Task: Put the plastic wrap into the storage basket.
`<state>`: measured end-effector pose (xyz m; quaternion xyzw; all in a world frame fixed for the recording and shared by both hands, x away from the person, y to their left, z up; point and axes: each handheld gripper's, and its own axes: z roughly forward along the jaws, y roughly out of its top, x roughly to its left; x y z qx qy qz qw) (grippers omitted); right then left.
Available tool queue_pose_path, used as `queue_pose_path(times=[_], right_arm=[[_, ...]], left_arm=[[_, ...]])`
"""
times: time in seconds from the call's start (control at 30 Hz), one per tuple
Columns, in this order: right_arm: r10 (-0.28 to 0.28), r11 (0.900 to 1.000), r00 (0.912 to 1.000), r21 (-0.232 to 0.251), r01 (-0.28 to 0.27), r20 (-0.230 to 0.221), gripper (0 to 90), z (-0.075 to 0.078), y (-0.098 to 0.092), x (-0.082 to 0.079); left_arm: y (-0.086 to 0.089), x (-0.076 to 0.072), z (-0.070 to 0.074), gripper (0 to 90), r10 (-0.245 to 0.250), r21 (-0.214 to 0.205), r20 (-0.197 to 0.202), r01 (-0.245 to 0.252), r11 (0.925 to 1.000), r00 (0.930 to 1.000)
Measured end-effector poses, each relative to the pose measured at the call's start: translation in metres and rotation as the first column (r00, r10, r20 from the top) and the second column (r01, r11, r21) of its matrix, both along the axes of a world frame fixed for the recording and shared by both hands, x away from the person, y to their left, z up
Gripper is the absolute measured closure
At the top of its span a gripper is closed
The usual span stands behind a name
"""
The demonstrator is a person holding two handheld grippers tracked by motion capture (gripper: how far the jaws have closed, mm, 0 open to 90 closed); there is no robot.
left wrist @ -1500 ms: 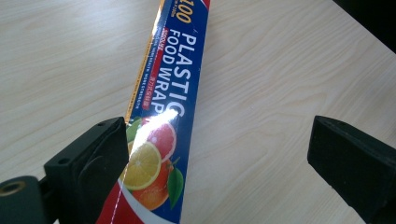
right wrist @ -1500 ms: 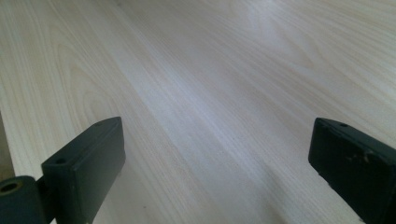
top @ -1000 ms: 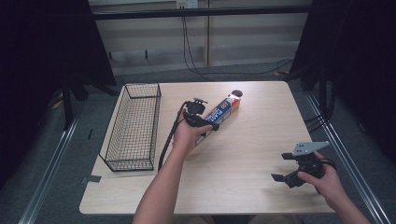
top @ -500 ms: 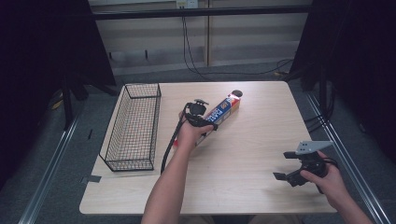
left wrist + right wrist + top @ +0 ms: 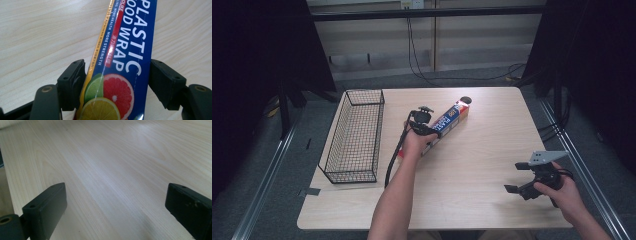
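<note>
Straddling the box of plastic wrap (image 5: 120, 62) with your left gripper (image 5: 116, 82), you had one jaw on each long side of it, the left jaw right against the yellow edge and the right jaw just beside the blue face; from the left gripper view I could not tell whether the jaws had closed firmly enough to count as a hold. The box lay flat on the wooden table (image 5: 492, 150), near its middle and angled toward the far right, with a small dark round thing (image 5: 466, 100) just past its far end and the empty wire basket (image 5: 354, 135) well apart to the left. Your right gripper (image 5: 524, 177) hovered near the table's front right corner with its jaws spread wide and nothing between them. The risk, as I judged it, sat in where you had taken the box: the jaws were near one end of a long, light carton, so a lift from there would have let the far end droop or swing. The glossy printed surface looked slippery, and a weak pinch could have let it slide out. Squeezing too hard could have crushed the thin cardboard instead.
</note>
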<state>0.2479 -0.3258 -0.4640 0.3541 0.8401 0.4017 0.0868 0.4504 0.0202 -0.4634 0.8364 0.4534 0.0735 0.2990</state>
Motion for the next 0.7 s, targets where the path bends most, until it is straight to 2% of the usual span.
queue_pose_path(times=[0.03, 0.07, 0.1, 0.13, 0.3, 0.37, 0.57, 0.7], right_arm=[[0.002, 1.0000, 1.0000, 0.001, -0.002, -0.003, 3.7, 0.000, 0.000, 0.000], [0.001, 1.0000, 1.0000, 0.000, -0.001, -0.001, 3.7, 0.000, 0.000, 0.000], [0.000, 1.0000, 1.0000, 0.003, 0.000, -0.003, 3.7, 0.000, 0.001, 0.000], [0.000, 1.0000, 1.0000, 0.003, 0.000, -0.003, 3.7, 0.000, 0.001, 0.000], [0.002, 1.0000, 1.0000, 0.002, -0.002, -0.003, 3.7, 0.000, 0.001, 0.000], [0.001, 1.0000, 1.0000, 0.001, -0.001, -0.004, 3.7, 0.000, 0.001, 0.000], [0.007, 1.0000, 1.0000, 0.001, -0.007, -0.002, 3.7, 0.001, 0.002, 0.000], [0.001, 1.0000, 1.0000, 0.005, -0.001, -0.004, 3.7, 0.001, 0.003, 0.000]], left_arm=[[-0.001, -0.001, 0.000, 32.2, 0.004, 0.000, 0.003, -0.004, 1.0000, 1.0000], [-0.001, -0.001, 0.000, 32.7, -0.008, 0.021, 0.015, 0.008, 0.9998, 0.9999], [-0.003, -0.002, -0.001, 33.8, -0.002, 0.011, 0.016, 0.002, 0.9999, 0.9999], [-0.003, -0.002, 0.000, 33.8, -0.015, 0.031, 0.011, 0.015, 0.9994, 0.9998], [-0.003, -0.009, 0.003, 36.8, -0.031, 0.060, -0.021, 0.033, 0.9977, 0.9993], [-0.004, -0.011, 0.004, 37.3, -0.022, 0.055, -0.025, 0.023, 0.9982, 0.9995], [-0.002, -0.021, 0.006, 38.5, -0.019, 0.077, -0.052, 0.023, 0.9968, 0.9985], [-0.002, -0.021, 0.009, 37.3, -0.028, 0.092, -0.063, 0.033, 0.9952, 0.9976]])
